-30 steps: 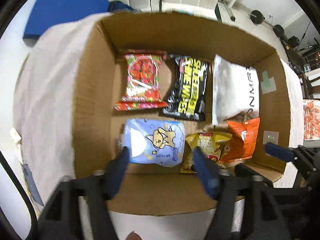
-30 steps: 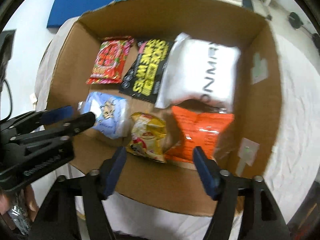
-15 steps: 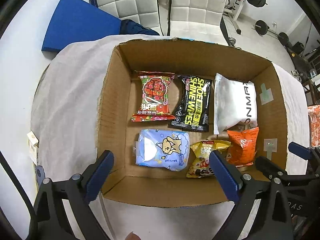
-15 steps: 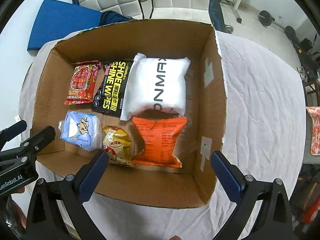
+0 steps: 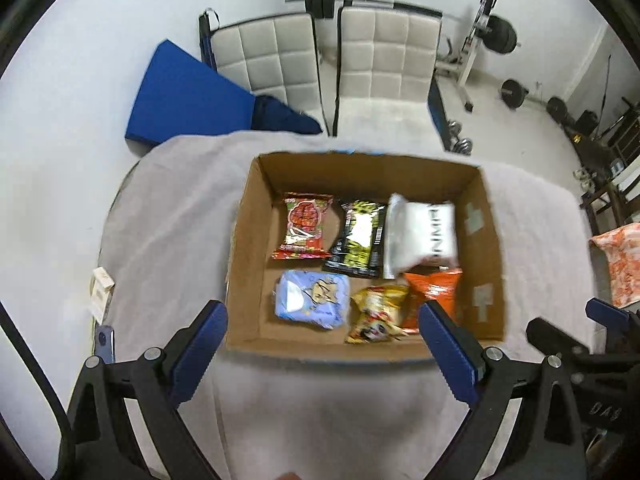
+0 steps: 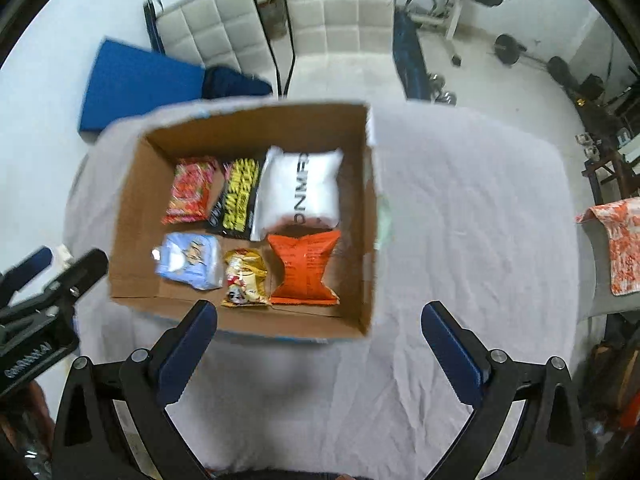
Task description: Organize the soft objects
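Risk: you bump cardboard box [image 5: 244, 264] near wall with a finger, box slides on cloth [image 6: 460, 216], packets shift out of rows

Six soft packets lie inside box, frame centre: white pouch [image 6: 300, 188] overlaps orange bag [image 6: 306, 268] top edge

Your left gripper [image 5: 324, 344]: jaws wide, empty, touching nothing

Your right gripper [image 6: 320, 340]: same, wide, empty, above cloth

Inside the brown cardboard box [image 5: 244, 240], the far row holds a red patterned packet [image 5: 304, 227], a black packet with yellow lettering [image 5: 359, 238] and a white pouch with dark letters [image 5: 424, 232]. Nearer lie a pale blue cartoon-printed pack [image 5: 312, 299], a yellow packet [image 5: 376, 312] and an orange bag [image 6: 306, 266]. The cloth [image 6: 460, 220] beneath is pale grey.
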A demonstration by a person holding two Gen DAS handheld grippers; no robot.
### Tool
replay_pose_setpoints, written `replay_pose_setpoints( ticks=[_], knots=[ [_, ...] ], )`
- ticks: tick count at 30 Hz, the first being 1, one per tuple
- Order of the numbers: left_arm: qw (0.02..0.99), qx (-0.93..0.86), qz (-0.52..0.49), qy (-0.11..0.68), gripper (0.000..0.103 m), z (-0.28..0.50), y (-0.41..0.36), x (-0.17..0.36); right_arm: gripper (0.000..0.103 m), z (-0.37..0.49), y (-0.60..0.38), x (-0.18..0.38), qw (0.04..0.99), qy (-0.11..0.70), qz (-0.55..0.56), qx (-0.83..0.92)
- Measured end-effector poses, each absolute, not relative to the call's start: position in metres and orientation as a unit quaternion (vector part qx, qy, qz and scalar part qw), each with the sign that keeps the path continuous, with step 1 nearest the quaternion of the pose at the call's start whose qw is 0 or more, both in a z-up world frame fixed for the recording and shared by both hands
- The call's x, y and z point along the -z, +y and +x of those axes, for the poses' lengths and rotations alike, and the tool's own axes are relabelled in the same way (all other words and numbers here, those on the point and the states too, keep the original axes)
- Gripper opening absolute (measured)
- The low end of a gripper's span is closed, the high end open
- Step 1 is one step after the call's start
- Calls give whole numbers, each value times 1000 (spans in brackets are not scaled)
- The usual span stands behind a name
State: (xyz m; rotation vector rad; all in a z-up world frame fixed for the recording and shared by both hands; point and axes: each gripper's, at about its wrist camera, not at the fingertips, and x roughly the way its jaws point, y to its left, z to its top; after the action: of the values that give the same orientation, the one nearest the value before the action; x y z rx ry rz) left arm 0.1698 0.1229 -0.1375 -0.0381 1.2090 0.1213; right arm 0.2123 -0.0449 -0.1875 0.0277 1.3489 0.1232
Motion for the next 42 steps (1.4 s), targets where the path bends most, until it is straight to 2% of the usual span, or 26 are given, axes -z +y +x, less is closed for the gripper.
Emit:
replay_pose_setpoints(
  ticks=[8,18,27,42],
  knots=[
    [840,-48,-20,541,98,125,104,63,103,156,-80,84,819,571,24,-47],
    [853,-56,-29,518,98,94,98,15,103,113,-89,14,841,538,21,-59],
    [862,-52,-36,503,98,85,93,0,103,100,-95,-10,853,518,17,-55],
    [862,-42,-35,503,98,79,82,2,103,95,-100,-4,849,526,27,-51]
  ],
)
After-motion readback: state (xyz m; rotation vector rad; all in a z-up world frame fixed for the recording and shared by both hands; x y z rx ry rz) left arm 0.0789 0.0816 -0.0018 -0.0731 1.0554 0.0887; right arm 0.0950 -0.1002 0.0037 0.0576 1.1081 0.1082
